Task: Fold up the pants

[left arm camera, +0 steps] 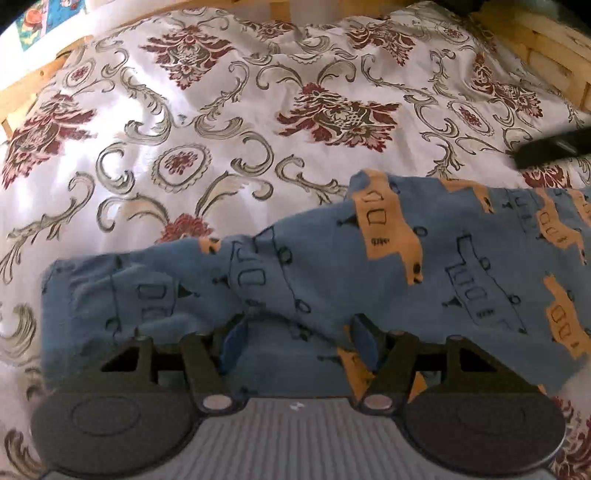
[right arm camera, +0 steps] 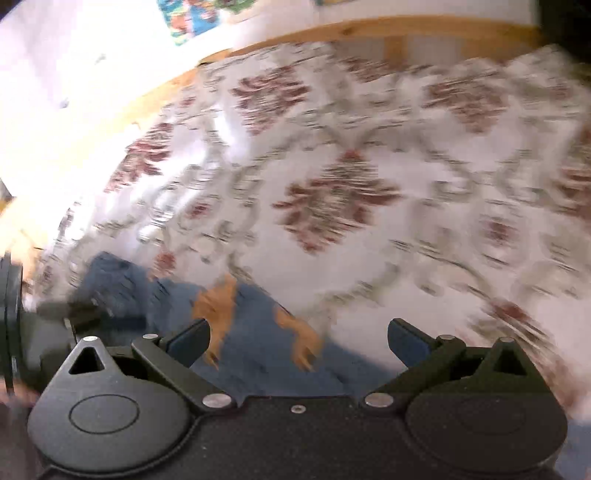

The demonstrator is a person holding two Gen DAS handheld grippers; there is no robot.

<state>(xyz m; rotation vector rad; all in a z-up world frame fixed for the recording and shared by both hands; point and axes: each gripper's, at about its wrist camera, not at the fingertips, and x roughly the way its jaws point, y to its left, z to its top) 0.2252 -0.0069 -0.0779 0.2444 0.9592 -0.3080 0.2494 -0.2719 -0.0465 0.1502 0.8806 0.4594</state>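
I'm in a bedroom at home: a bed [left arm camera: 22, 92] with a pale wooden frame, spread with a white floral bedspread [left arm camera: 221, 122], and a bright picture [right arm camera: 192, 16] on the white wall behind.

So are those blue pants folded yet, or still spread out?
Partly spread: the pants lie rumpled across the bedspread, one part bunched over another. Whether a fold is made, cannot tell.

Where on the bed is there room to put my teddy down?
The flowery bedspread is bare from the blue pants up to the wooden bed frame at the far side. It is crowded near the front, where the pants lie and the left hand-held gripper sits open over them.
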